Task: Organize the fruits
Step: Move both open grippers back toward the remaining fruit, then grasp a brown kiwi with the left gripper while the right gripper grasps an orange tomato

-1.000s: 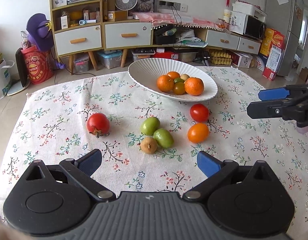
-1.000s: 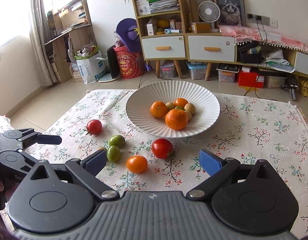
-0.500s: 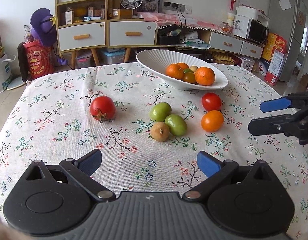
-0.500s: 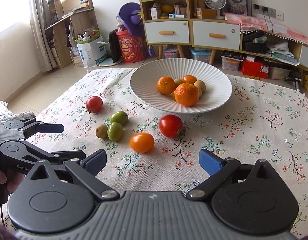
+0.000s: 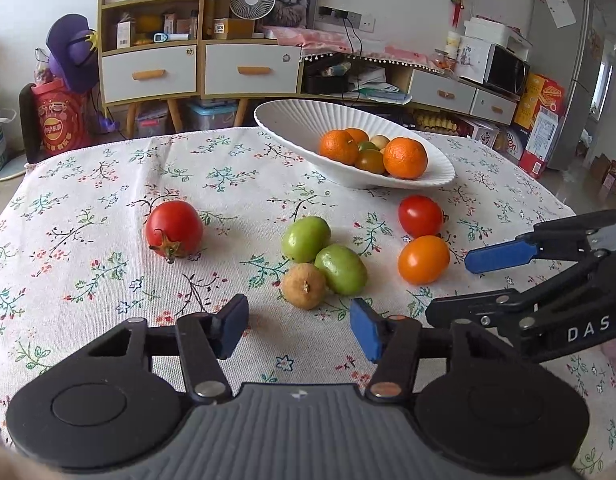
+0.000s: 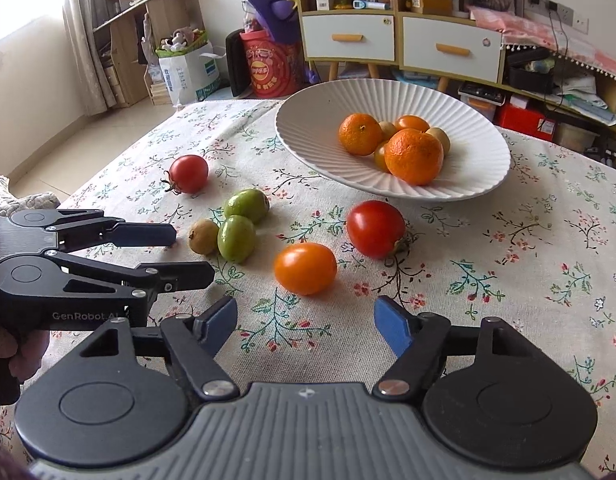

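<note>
Both tools wide apart, empty: left tool (image 5: 298, 326) before brown fruit (image 5: 304, 286), stem toward it.

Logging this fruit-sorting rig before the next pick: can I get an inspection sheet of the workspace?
Surface: floral tablecloth, flat.
Job's things: white ribbed bowl holding oranges and small fruits; loose on the cloth, two red tomatoes, orange tomato, two green fruits, brown fruit.
Clutter: nothing seen.
Grippers: left gripper open, empty; right gripper open, empty.
Cables: nothing seen on table.
Surroundings: wooden drawer shelf, fridge.
</note>
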Available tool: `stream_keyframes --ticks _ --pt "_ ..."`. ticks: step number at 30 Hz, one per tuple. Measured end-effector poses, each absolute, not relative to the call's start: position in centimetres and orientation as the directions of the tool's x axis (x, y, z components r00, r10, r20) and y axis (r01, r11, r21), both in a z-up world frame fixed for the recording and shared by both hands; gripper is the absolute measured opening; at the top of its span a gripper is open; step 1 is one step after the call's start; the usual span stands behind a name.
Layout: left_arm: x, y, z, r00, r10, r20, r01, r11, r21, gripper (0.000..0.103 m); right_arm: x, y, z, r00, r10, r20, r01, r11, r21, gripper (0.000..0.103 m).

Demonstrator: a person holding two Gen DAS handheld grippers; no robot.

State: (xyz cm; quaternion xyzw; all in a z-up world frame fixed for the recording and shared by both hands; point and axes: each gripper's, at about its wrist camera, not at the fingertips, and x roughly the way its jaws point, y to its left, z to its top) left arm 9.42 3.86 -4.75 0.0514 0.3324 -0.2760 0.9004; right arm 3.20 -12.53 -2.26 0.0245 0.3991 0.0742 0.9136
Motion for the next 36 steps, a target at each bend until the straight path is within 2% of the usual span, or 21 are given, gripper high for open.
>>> stream_keyframes --ticks 9,16,18,20,36 --pt "10.0 3.3 -4.6 0.619 -0.463 -0.635 0.533 0.841 -0.094 0.029 4.4 -12.1 -2.3 0.672 0.138 -0.728 -0.109 0.990 0.087 0.053" --pt "10.2 3.0 -4.4 0.618 -0.453 -0.643 0.525 0.846 -0.092 0.023 4.8 -11.8 -2.2 0.678 0.129 -0.723 -0.106 0.991 0.077 0.044" --pt "10.3 3.0 -4.3 0.617 -0.451 -0.645 0.524 0.847 -0.090 0.019 4.8 -11.8 -2.2 0.680 0.122 -0.723 -0.106 0.992 0.068 0.038" --pt "10.4 3.0 -4.3 0.614 -0.453 -0.647 0.524 0.846 -0.094 0.018 4.9 -11.7 -2.2 0.682 0.118 -0.722 -0.107 0.992 0.061 0.034" --pt "10.2 2.9 -3.8 0.611 -0.463 -0.643 0.529 0.842 -0.103 0.018 4.8 -11.5 -1.7 0.685 0.139 -0.715 -0.128 0.989 0.069 0.033"
